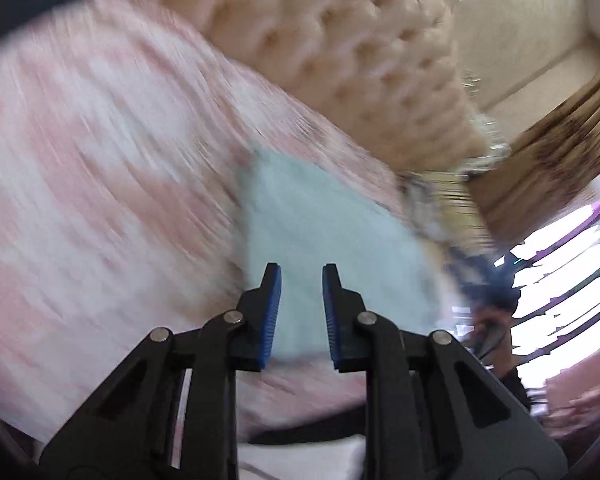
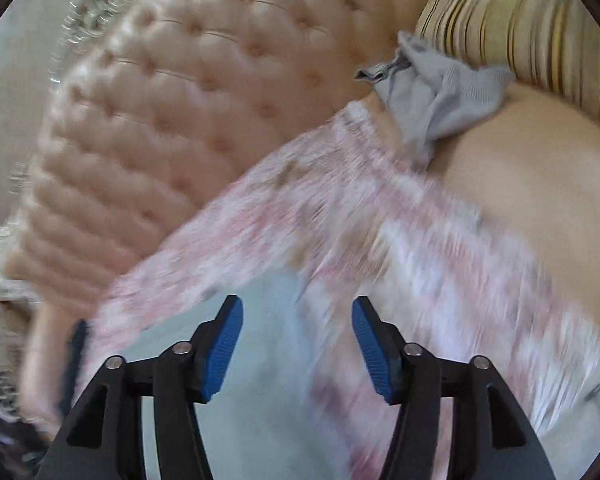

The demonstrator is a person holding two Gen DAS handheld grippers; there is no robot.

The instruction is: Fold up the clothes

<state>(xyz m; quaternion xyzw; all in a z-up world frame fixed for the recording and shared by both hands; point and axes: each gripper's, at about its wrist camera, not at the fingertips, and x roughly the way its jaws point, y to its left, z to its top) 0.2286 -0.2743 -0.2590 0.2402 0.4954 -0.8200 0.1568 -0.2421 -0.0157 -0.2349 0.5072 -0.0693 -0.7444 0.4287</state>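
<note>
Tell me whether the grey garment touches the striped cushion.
Touching. The right wrist view shows the crumpled grey garment lying against the striped cushion, with no gap between them.

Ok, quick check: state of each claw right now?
Left claw: open, holding nothing, above the light blue cloth.
Right claw: open wider, holding nothing, over the pink patterned fabric.

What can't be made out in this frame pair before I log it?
- Pink bedspread: motion blur smears its print in both views.
- Pale blue cloth: blurred in both views; what garment it is and how it is folded can't be told; the left gripper and right gripper, jaws apart, cover its near part.
- Grey garment: crumpled by the striped pillow; type unclear.
- Window: overexposed.
</note>
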